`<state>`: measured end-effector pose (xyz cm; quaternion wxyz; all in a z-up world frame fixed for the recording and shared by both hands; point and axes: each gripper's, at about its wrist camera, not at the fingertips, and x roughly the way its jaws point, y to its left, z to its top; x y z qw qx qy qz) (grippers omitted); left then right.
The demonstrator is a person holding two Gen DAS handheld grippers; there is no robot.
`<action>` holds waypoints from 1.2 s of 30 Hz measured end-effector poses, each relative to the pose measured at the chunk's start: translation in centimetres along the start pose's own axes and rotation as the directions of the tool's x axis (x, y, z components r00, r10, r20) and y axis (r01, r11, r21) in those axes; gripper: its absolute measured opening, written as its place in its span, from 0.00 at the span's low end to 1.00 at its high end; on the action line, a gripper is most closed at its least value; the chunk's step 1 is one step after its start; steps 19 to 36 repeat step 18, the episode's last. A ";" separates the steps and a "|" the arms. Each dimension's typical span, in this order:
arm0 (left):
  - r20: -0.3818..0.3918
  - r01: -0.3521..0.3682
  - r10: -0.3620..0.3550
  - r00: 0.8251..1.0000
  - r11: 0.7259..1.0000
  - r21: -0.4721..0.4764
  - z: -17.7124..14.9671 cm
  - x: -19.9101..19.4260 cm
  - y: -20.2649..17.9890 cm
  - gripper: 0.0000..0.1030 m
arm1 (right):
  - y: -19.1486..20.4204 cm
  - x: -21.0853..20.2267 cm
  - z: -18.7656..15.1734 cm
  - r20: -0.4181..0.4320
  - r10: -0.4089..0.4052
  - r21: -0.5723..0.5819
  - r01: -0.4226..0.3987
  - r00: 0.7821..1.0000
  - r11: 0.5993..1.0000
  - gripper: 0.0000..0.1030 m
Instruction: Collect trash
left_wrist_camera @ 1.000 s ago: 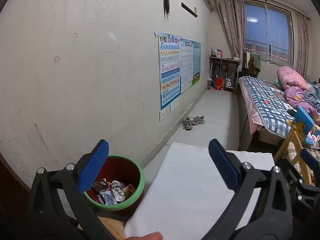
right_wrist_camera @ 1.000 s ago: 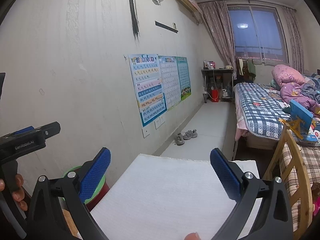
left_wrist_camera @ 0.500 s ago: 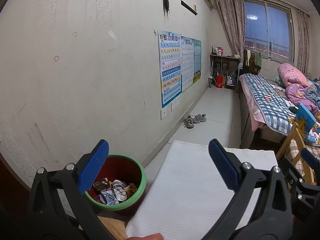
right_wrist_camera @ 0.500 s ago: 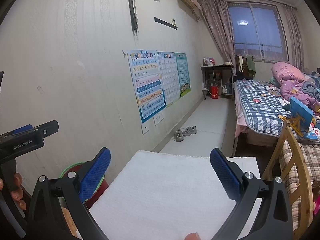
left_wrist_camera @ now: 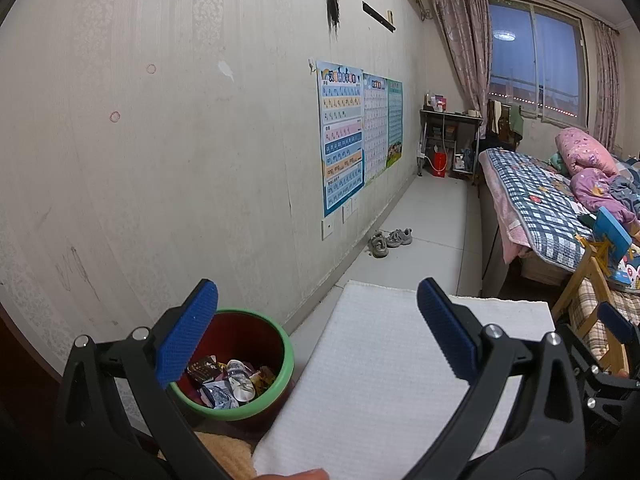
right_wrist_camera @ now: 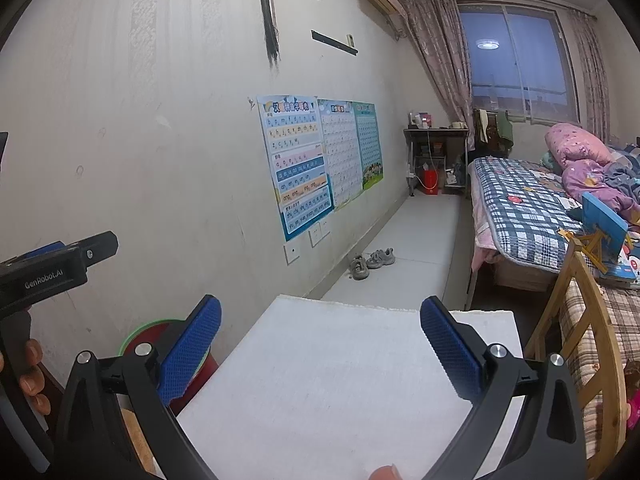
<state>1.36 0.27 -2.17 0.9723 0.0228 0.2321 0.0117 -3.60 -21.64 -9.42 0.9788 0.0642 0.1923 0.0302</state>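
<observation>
Two grippers are held level above a white mat (left_wrist_camera: 384, 364), each spread wide with nothing between its blue pads: the left gripper (left_wrist_camera: 316, 328) and the right gripper (right_wrist_camera: 320, 340). No trash is seen on the mat, so the open jaws are judged to be at rest, not poised for a pick. The trash (left_wrist_camera: 228, 380), a heap of crumpled wrappers, is found inside the bin (left_wrist_camera: 276, 336), a red bowl-shaped one with a green rim, set just beside the mat's left edge against the wall (left_wrist_camera: 160, 160), presumably for short drops. Collection is judged nearly or fully done.
</observation>
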 end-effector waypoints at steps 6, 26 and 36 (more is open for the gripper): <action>0.003 0.003 -0.003 1.000 1.000 -0.002 -0.1 -0.1 0.0 0.95 | -0.5 -0.1 -0.3 -0.007 -0.009 0.002 0.009 1.000 1.000 0.94; -0.178 0.014 -0.026 0.984 0.998 -0.069 -7.0 3.7 5.9 0.95 | -12.1 8.0 -14.9 -0.397 -0.313 -0.008 0.338 0.863 0.941 0.93; -0.178 0.014 -0.026 0.984 0.998 -0.069 -7.0 3.7 5.9 0.95 | -12.1 8.0 -14.9 -0.397 -0.313 -0.008 0.338 0.863 0.941 0.93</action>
